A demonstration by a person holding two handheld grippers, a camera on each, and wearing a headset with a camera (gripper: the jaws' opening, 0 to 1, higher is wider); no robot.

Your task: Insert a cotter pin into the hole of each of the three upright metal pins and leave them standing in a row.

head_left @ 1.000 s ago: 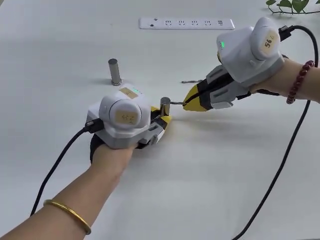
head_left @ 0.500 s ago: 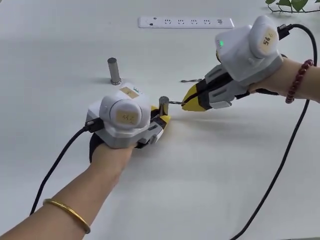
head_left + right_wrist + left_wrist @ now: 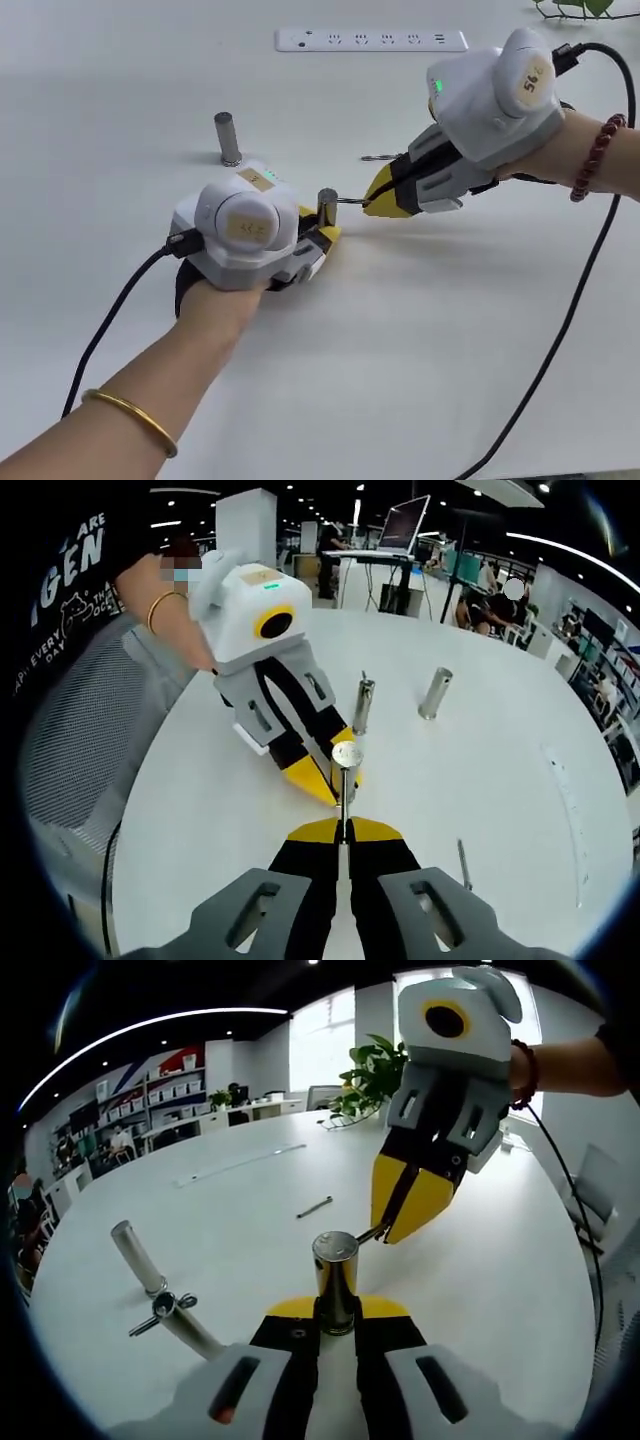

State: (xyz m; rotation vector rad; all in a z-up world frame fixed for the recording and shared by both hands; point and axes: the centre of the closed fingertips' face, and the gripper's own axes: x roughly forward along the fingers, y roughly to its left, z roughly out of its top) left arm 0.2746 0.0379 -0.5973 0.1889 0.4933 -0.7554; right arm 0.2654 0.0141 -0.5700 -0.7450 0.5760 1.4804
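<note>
Far left, a bare metal pin [image 3: 228, 138] stands waiting on the tabletop [image 3: 120, 80]. Next, the left hand-held gripper [image 3: 320, 238], jaws clamped low on the middle metal pin [image 3: 327, 204], bracing it upright so it can't tip, I'd say. Just right of it is the cotter pin [image 3: 351, 203], held level, tip at the pin's top. I can't tell if it's in the hole. It's pinched in the nearly shut right hand-held gripper [image 3: 373, 201]. Beyond lies a spare cotter pin [image 3: 382, 159], ready.
</note>
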